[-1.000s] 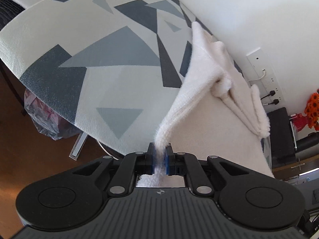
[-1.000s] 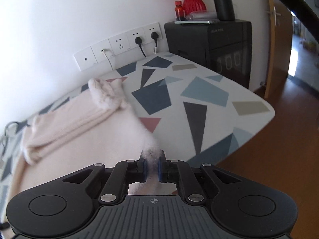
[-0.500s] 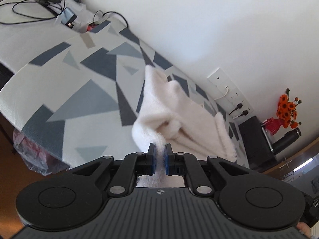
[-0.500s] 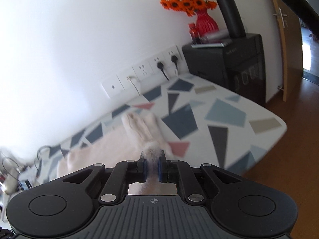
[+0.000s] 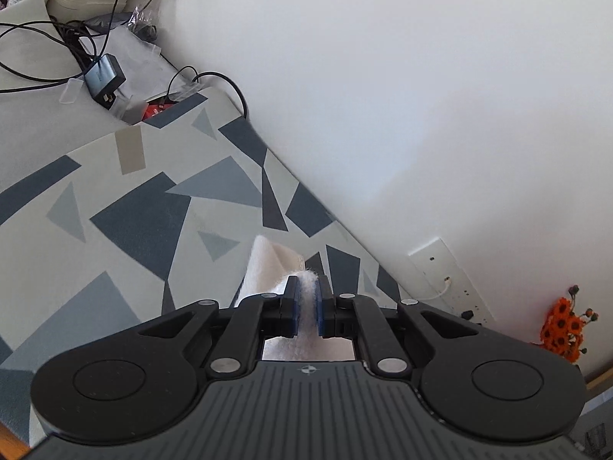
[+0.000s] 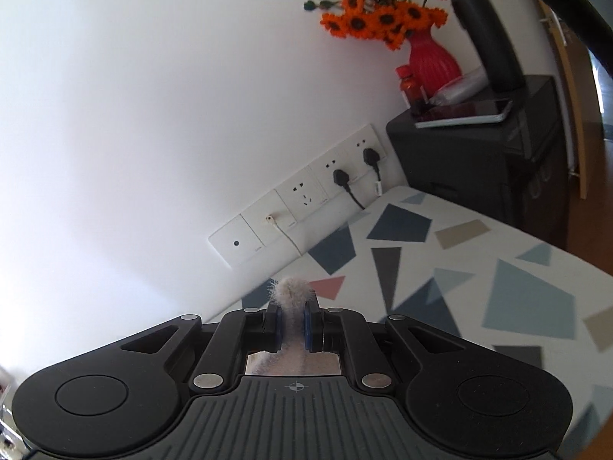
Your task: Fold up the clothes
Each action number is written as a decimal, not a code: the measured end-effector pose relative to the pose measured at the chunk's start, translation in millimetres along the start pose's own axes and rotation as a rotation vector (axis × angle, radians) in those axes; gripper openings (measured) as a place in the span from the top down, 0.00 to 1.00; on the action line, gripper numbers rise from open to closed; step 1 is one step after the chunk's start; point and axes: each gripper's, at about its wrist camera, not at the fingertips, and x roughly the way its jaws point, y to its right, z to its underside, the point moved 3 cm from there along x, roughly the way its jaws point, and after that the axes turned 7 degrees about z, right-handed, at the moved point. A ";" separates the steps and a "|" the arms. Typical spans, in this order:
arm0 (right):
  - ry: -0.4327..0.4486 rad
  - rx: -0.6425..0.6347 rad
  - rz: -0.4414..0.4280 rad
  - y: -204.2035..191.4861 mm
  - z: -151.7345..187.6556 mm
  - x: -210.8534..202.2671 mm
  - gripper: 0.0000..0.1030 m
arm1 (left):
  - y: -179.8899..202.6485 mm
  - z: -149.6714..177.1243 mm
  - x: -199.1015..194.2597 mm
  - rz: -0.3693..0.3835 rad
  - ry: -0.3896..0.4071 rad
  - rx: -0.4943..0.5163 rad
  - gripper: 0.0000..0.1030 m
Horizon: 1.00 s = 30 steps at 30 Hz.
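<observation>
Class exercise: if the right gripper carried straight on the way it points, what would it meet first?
Probably the white wall near the socket strip, past the patterned table edge; depth is unclear. The right gripper holds fluffy cloth.

The left tool is clamped on white cloth, blue pads nearly together. The right tool is likewise pinched on a fuzzy tuft, aimed toward the far wall.

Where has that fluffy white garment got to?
The fluffy white garment is pinched in the jaws of both the left gripper and the right gripper, above the patterned table.
</observation>
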 end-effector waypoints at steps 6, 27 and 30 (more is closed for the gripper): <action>-0.048 -0.048 0.049 -16.4 -7.6 107.4 0.91 | -0.6 -25.9 75.8 -0.108 0.008 0.021 0.96; -0.285 -0.036 0.044 8.1 19.1 160.3 0.34 | 13.8 19.3 108.7 -0.114 -0.336 0.289 0.30; -0.323 -0.069 0.068 2.8 24.4 170.3 0.35 | 18.5 35.3 125.1 -0.171 -0.374 0.371 0.31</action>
